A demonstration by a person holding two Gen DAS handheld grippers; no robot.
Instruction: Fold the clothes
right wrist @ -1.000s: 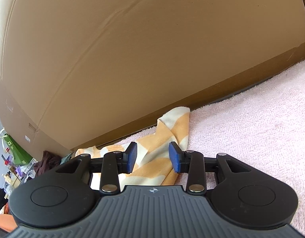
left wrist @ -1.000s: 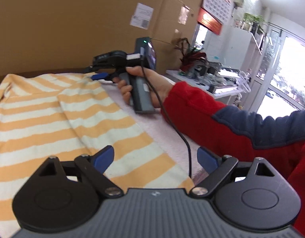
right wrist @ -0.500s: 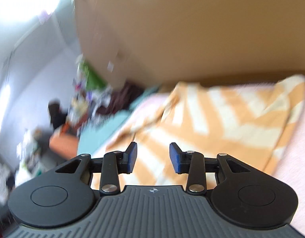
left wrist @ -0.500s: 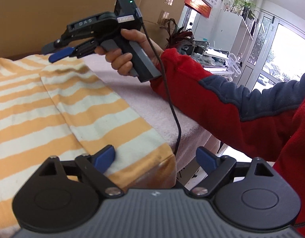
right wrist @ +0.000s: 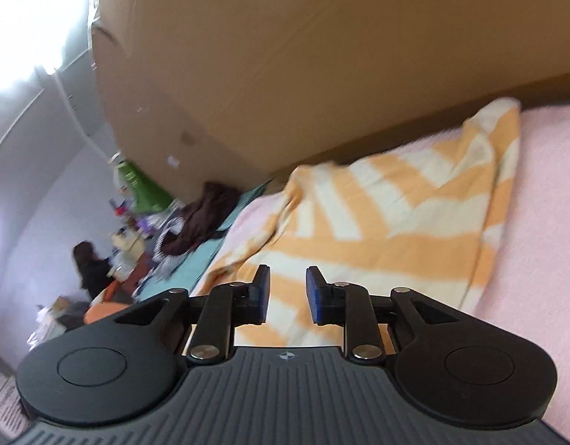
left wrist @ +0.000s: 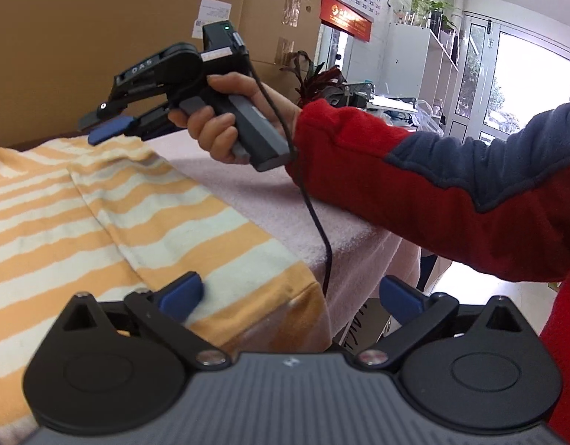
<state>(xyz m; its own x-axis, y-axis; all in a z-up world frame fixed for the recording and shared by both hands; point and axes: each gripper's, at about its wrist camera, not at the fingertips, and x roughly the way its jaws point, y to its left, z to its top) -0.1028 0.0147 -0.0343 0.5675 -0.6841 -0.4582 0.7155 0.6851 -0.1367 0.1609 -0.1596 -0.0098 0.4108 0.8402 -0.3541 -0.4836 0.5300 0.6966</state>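
An orange-and-cream striped garment (left wrist: 99,215) lies spread flat on the pink towel-covered table (left wrist: 255,193). My left gripper (left wrist: 290,293) is wide open and low over the garment's near right hem corner at the table edge; its left pad (left wrist: 181,293) is over the cloth and nothing is held. A hand in a red sleeve holds my right gripper (left wrist: 110,129) just above the garment's far end. In the right wrist view the right gripper (right wrist: 288,289) is partly open over the stripes (right wrist: 396,230), with nothing between its fingers.
A tall cardboard wall (left wrist: 99,37) runs along the table's far side. The table edge (left wrist: 359,244) drops off on the right, where a black cable (left wrist: 318,222) hangs. A dark clothes pile (right wrist: 203,218) and a seated person (right wrist: 88,267) are beyond the table's left end.
The right gripper rose off the garment's far corner and turned left, now looking along the shirt. The left gripper drew back toward the near hem corner at the table edge.
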